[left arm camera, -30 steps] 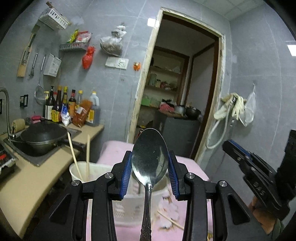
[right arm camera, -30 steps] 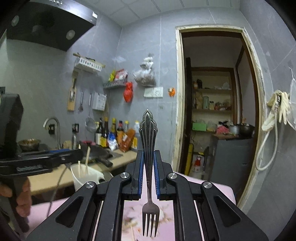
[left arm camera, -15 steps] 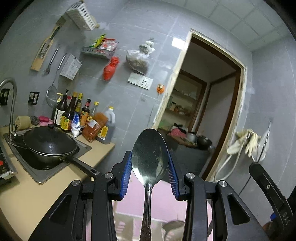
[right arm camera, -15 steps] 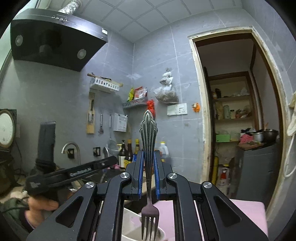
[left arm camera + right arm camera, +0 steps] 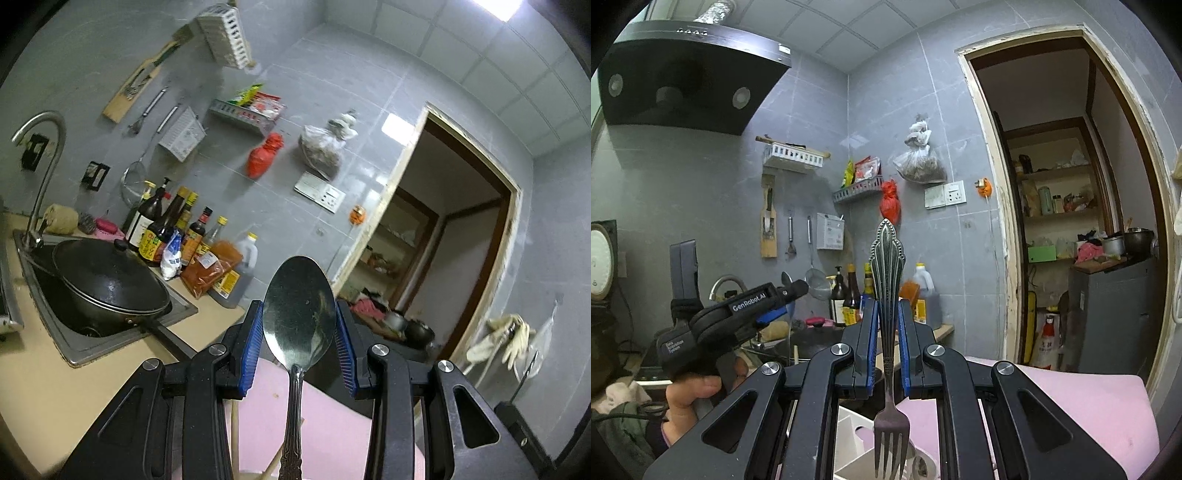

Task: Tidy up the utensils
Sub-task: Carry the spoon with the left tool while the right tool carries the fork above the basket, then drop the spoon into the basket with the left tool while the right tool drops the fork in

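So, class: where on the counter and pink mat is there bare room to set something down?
Free: the beige counter in front of the sink, and the pink mat towards the doorway. Crowded: the bottles at the wall and the wok filling the sink.

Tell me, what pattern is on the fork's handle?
The fork has a fan of raised ribs with a beaded edge, widening towards its tip; clearest in the right wrist view.

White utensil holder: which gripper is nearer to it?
Right. The right gripper holds a fork over the white utensil holder; the left gripper is raised, off to its left.
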A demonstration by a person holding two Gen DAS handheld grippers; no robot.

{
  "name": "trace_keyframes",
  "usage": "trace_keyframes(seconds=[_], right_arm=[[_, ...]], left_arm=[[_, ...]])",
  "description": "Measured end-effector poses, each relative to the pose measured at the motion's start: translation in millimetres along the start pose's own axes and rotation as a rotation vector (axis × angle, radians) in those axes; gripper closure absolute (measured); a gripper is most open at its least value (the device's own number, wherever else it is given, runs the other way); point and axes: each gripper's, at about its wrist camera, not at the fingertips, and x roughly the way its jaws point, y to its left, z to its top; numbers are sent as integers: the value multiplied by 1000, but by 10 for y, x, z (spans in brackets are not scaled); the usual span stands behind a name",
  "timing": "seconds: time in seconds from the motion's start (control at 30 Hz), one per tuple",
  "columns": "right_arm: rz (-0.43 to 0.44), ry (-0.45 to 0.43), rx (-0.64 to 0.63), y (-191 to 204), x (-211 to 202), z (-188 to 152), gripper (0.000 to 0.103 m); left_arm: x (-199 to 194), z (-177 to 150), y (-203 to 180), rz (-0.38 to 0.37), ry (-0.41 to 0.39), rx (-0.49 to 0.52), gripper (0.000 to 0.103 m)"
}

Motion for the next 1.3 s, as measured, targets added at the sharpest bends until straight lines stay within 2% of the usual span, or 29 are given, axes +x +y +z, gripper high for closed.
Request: trace_keyframes(seconds=[0.33,0.5,0.67,0.87,0.93,1.0,1.1,1.2,1.27,1.3], right_arm=[[-6,31,14,-46,107,-229,95],[4,81,11,-57,120,-353,95],[11,135,-1,-46,143,-460,94],[12,150,-26,-35,88,-485,93],[11,158,-24,-46,88,-490,91],[17,173,-13,-64,100,-488,82],[18,166,-2,-75,70,-462,82],[22,146,9,-82,29,-385,75],[23,131,14,-85,-11,-338,71],[20,120,13,-82,-44,-299,66]], left_arm=[[-100,-275,-106,63,-74,70,71],[-182,-455,-137,72,-73,114,71],[-233,-607,-143,70,-26,148,70],[-232,-765,-145,81,99,196,70],[-223,-806,-147,78,145,203,70],[-219,-839,-139,73,192,204,70],[-265,-834,-132,69,223,200,69],[-313,-778,-151,57,246,186,58],[-364,-743,-191,55,244,195,56],[-390,-726,-223,58,243,208,55]])
